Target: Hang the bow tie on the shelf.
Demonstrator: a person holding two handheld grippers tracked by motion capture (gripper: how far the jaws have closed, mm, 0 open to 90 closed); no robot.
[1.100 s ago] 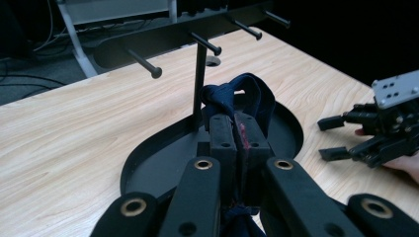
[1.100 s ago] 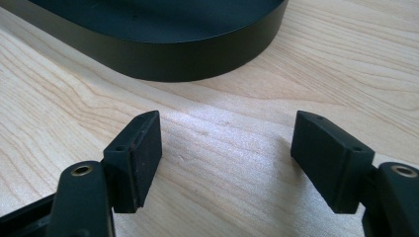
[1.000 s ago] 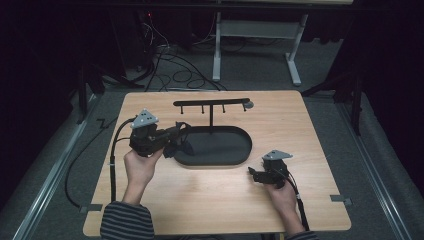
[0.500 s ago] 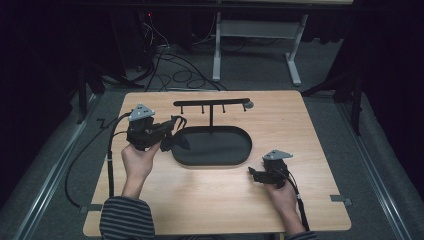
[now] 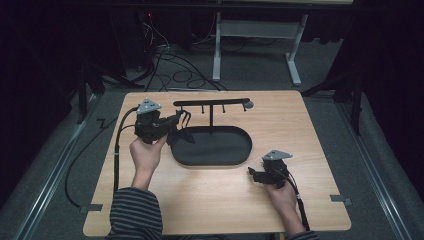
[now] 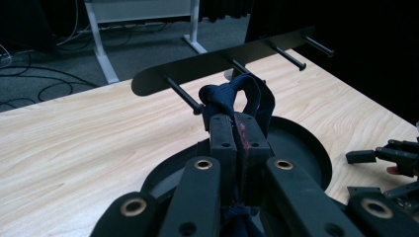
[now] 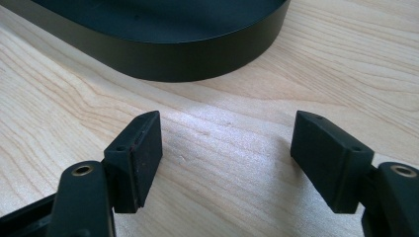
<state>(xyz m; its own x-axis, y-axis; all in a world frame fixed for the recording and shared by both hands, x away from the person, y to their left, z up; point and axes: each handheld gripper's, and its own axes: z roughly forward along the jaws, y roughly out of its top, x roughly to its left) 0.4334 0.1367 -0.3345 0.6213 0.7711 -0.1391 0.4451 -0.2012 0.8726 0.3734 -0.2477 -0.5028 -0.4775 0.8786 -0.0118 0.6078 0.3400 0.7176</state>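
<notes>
- Dark blue fabric loop (image 6: 240, 96) is clamped between the jaws of the left tool (image 6: 236, 129), which are pressed together on it; the loop is raised just in front of the left end of the black peg rack (image 6: 217, 61).
- In the left gripper view, the loop is seen beside the rack's leftmost peg (image 6: 184, 95), near its tip; whether it touches the peg cannot be told.
- From the high view, the left tool (image 5: 176, 120) is held above the left end of the black oval tray (image 5: 215, 148), with the fabric (image 5: 181, 134) hanging from it toward the tray's rim.
- The rack (image 5: 211, 103) is stood at the back edge of the tray on a thin post, on the wooden bench (image 5: 310, 130).
- The right tool (image 5: 251, 173) is held low over the bench, near the tray's right front; its jaws are spread wide apart, with bare wood seen between them.
</notes>
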